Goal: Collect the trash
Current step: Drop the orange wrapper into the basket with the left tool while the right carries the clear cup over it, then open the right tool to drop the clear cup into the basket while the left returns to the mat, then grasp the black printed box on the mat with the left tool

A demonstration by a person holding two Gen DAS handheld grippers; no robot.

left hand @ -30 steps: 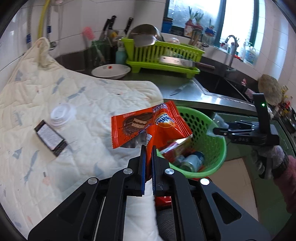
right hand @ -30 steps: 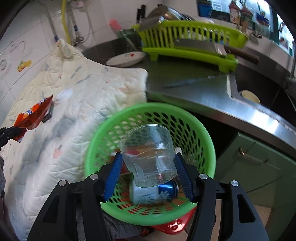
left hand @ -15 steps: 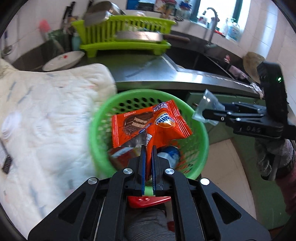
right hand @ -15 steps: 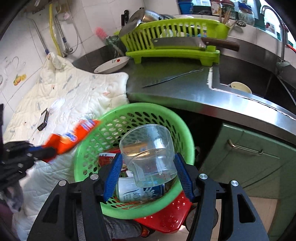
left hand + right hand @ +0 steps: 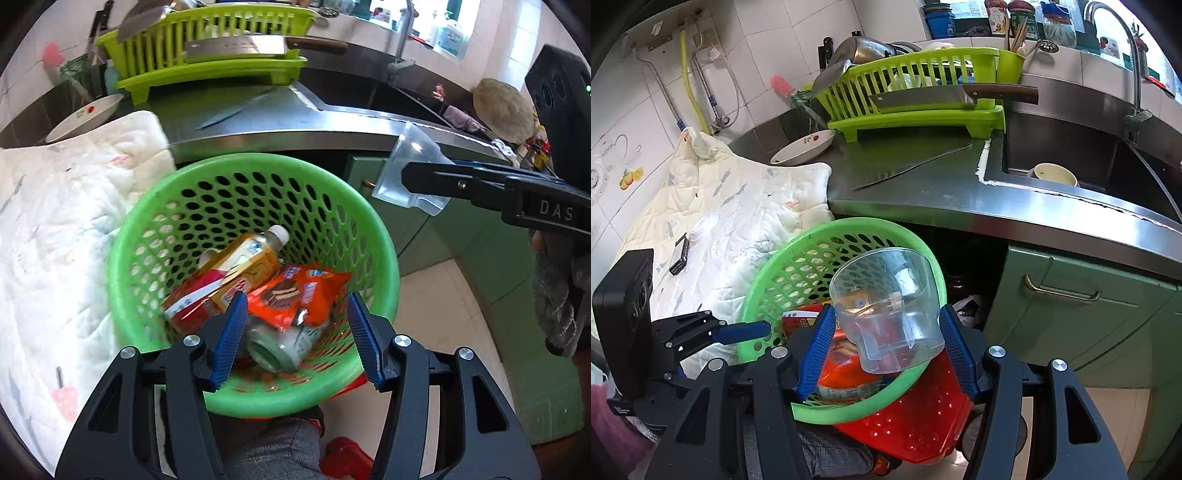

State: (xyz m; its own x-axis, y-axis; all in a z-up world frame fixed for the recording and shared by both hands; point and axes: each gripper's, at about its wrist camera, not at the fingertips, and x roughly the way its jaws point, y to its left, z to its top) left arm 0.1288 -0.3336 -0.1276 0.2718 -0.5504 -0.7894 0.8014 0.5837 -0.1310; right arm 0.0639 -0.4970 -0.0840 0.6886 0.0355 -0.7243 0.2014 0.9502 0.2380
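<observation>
I am at the dropping step. My left gripper (image 5: 293, 332) hangs over the green basket (image 5: 384, 258), its jaws opening with nothing between them; the orange snack wrapper (image 5: 295, 295) lies inside the basket on top of a can (image 5: 277, 347), beside a yellow bottle (image 5: 251, 258) and a red packet (image 5: 192, 302). A second ago that wrapper was pinched between closed fingers, out over the quilted cloth (image 5: 55, 240); half a second ago it hung just above the basket rim. Now it is released and the left hand has come down closer to the rim.

My right gripper (image 5: 886, 347) stays clamped on the clear plastic cup (image 5: 886, 306), blue pads pressing its sides, mouth tipped away from me. It sits over the near right edge of the basket, much as before, though the basket has slid further left in that view.

Next, I judge, the cup goes in: bring the right hand over the middle of the basket, clear of the left tool, and part the fingers. After that, a small dark packet (image 5: 679, 254) and a white lid (image 5: 703, 229) wait on the cloth near the left edge of the worktop.
</observation>
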